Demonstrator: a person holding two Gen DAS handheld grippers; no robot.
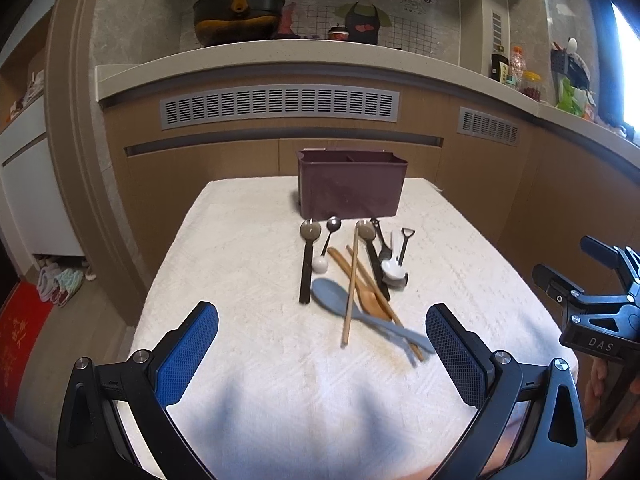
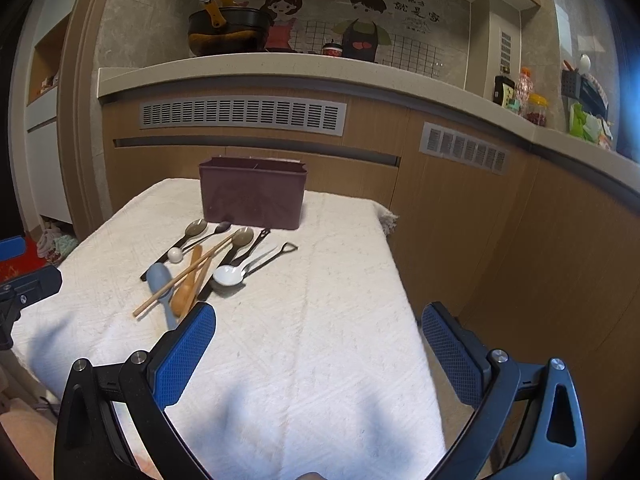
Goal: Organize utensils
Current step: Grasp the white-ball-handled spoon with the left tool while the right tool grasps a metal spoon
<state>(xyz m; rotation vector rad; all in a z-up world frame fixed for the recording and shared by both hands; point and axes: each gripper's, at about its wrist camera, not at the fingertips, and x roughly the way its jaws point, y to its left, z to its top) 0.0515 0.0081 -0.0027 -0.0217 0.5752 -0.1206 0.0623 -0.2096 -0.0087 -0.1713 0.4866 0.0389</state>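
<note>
A dark purple utensil holder (image 1: pixel 352 188) (image 2: pixel 253 194) stands at the far side of a white towel-covered table (image 1: pixel 240 272). In front of it lies a pile of utensils: a blue spoon (image 1: pixel 332 296) (image 2: pixel 158 278), a wooden spoon (image 1: pixel 360 280) (image 2: pixel 188 288), chopsticks (image 1: pixel 351 284) (image 2: pixel 180 278), black-handled spoons (image 1: pixel 308 256), a white spoon (image 1: pixel 392 266) (image 2: pixel 228 276) and small metal ones. My left gripper (image 1: pixel 322 320) is open, hovering just short of the pile. My right gripper (image 2: pixel 318 320) is open over bare towel, right of the pile.
Behind the table runs a wooden counter (image 1: pixel 280 60) with vent grilles, carrying a black pot (image 1: pixel 238 16) and jars. In the left wrist view the right gripper's black body (image 1: pixel 592 304) hangs at the table's right edge. Slippers (image 1: pixel 60 280) lie on the floor at left.
</note>
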